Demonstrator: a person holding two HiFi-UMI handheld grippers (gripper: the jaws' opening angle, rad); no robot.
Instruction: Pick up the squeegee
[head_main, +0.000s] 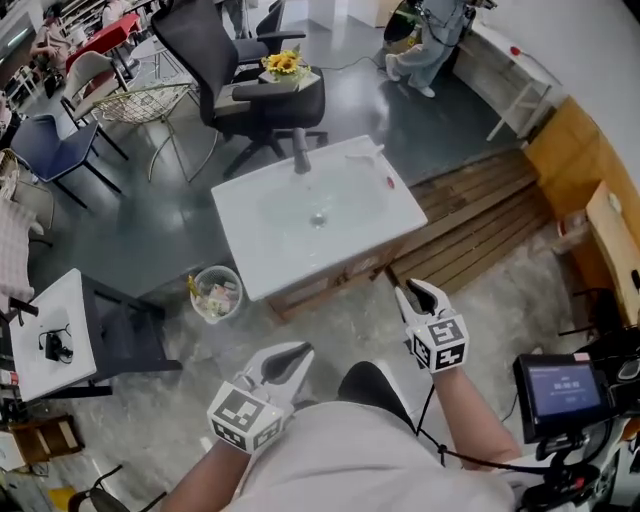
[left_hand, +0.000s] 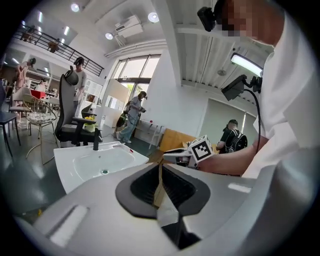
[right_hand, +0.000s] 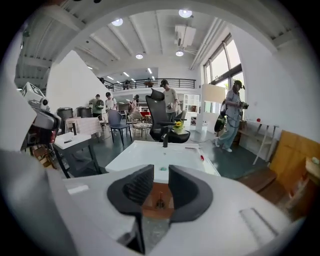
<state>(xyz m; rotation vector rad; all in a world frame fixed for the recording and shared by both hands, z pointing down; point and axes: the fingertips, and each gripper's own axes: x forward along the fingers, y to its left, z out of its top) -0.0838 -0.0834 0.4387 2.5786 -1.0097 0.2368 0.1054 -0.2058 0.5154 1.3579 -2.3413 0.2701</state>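
Pads of left hand-held gripper (head_main: 292, 358) sat pressed almost together, nothing between. Squeegee (head_main: 366, 152) lay well ahead of it and to its right, on far rim of sink counter (head_main: 250, 262), just right of faucet (head_main: 300, 152). Long axis seemed to run along that back rim, but too small to be sure. Right hand-held gripper (head_main: 413, 292) was spread, empty and the nearer of two, with squeegee ahead, slightly left. Red item (head_main: 389, 182) lay just short of squeegee. Near counter edge stood between. Pallet (head_main: 470, 215) to right left floor open.
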